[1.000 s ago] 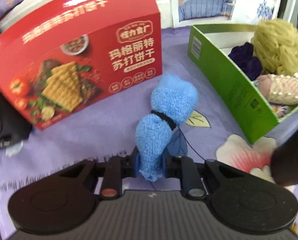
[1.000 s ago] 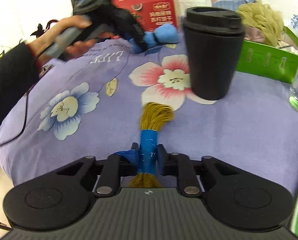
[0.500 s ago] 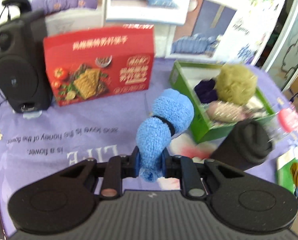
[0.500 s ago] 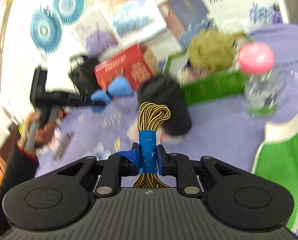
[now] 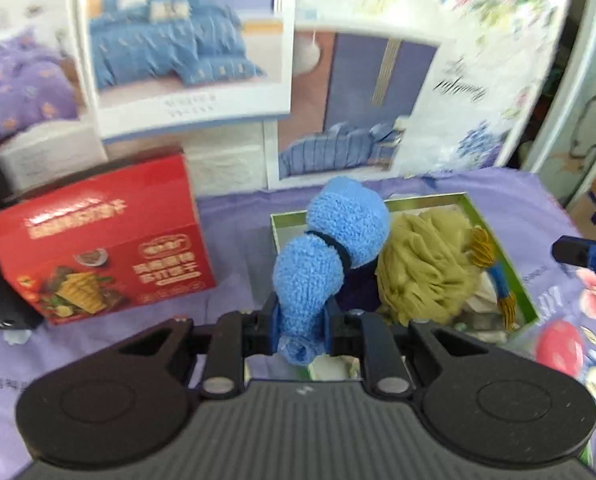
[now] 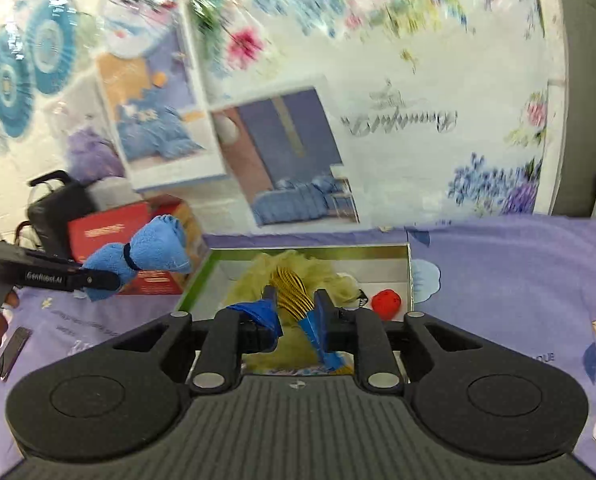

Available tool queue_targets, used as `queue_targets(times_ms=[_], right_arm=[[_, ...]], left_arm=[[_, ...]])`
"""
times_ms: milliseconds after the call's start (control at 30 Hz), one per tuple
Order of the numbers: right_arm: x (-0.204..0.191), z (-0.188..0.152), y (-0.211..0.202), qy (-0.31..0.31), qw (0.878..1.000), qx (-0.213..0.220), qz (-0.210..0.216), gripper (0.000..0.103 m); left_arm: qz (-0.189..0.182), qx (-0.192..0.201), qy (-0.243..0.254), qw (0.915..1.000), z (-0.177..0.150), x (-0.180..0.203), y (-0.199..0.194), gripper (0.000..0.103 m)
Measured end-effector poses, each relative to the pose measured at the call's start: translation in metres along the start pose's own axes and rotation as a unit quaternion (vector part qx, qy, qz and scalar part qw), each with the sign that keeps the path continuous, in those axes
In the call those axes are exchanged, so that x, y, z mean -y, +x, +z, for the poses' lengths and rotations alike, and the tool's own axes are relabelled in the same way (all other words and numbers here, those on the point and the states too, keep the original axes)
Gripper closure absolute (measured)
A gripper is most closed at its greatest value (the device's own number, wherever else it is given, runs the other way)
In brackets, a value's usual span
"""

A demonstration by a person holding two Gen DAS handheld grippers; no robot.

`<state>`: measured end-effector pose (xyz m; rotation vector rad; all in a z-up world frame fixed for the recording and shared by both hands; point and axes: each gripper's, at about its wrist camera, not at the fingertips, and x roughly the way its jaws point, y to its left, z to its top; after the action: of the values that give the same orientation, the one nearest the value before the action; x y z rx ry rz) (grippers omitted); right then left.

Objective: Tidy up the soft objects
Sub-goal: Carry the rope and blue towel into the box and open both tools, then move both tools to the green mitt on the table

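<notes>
Holding the fluffy blue towel roll (image 5: pixel 329 256) pinched in our left gripper (image 5: pixel 299 316) above the green cardboard box (image 5: pixel 501 248), we let the opening right gripper (image 6: pixel 296 312) drop its yellow cord bundle (image 6: pixel 294 292) cleanly inside first

You work in what looks like a bedding shop or showroom, not a home. Behind the table, the wall (image 6: pixel 437 60) is covered with floral fabric, and big posters (image 5: pixel 186 48) on it show beds with blue and purple sheets. Blue paper fans (image 6: pixel 22 60) hang there as decoration. The table has a purple flowered cloth (image 6: pixel 517 264), and a black speaker (image 6: pixel 58 208) stands at its back beside a red cracker box (image 5: pixel 98 248).
</notes>
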<state>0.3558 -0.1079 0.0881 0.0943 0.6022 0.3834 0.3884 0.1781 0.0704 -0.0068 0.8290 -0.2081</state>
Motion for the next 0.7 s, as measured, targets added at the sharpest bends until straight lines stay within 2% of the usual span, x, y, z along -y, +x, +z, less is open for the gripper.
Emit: queue_targets(times_ms=[33,67,133,167,267,467,567,700], right_arm=[[0.011,0.004,0.012,0.021,1.0,-0.021,0.003,0.096],[0.017,0.005,0.02,0.038,0.999,-0.025,0.004,0.095],[0.022,0.004,0.019,0.041,0.999,-0.007,0.011,0.095],[0.023,0.004,0.017,0.036,0.999,-0.001,0.01,0.095],[0.027,0.002,0.011,0.031,1.0,0.001,0.007,0.094],[0.034,-0.011,-0.008,0.045,0.999,-0.002,-0.008,0.092],[0.03,-0.019,-0.036,0.044,0.998,0.017,-0.03,0.091],[0.02,-0.042,-0.089,0.042,0.995,0.064,-0.065,0.09]], left_arm=[[0.011,-0.007,0.001,0.9999,0.004,0.004,0.011,0.073],[0.018,-0.006,0.003,0.9998,0.006,0.006,0.019,0.054],[0.024,0.007,0.011,0.9996,0.008,0.009,0.023,0.024],[0.024,0.017,0.018,0.9994,0.008,0.011,0.022,0.016],[0.033,0.038,0.03,0.9983,0.011,0.017,0.013,0.012],[0.031,0.049,0.039,0.9976,0.005,0.032,-0.021,0.009],[0.027,0.081,0.041,0.9955,-0.009,0.042,-0.057,0.003],[0.013,0.124,0.056,0.9906,-0.04,0.062,-0.111,0.002]])
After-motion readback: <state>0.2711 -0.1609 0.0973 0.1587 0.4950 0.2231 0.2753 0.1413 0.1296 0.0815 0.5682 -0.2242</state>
